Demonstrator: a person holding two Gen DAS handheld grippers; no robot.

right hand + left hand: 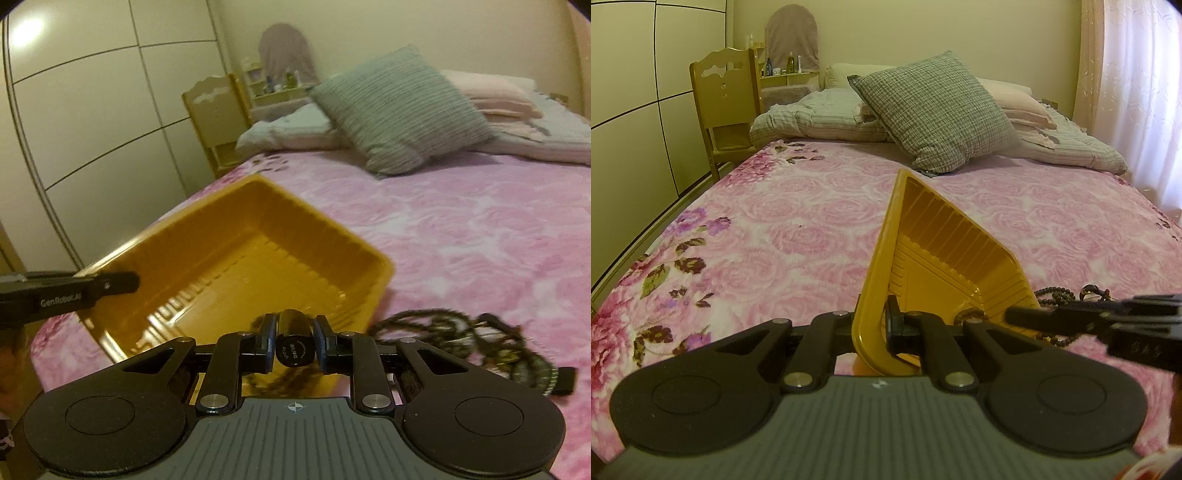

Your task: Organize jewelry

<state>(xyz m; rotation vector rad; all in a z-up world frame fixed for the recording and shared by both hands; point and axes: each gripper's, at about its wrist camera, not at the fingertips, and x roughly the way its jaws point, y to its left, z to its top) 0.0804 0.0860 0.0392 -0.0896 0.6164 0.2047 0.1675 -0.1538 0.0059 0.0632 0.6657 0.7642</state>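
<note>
Black fingers of the left gripper pinch the near rim of a yellow tray, tilting it up off the pink bedspread. The right gripper is clamped on a small black cylinder with tiny print too small to read, held over the tray's near edge.

Only the right view shows the tray's full interior, though blurred. Dark beads lie on the bedspread beside the tray; in the right view they form a smeared tangle, partly hidden behind the gripper body. A checked pillow sits farther back.
</note>
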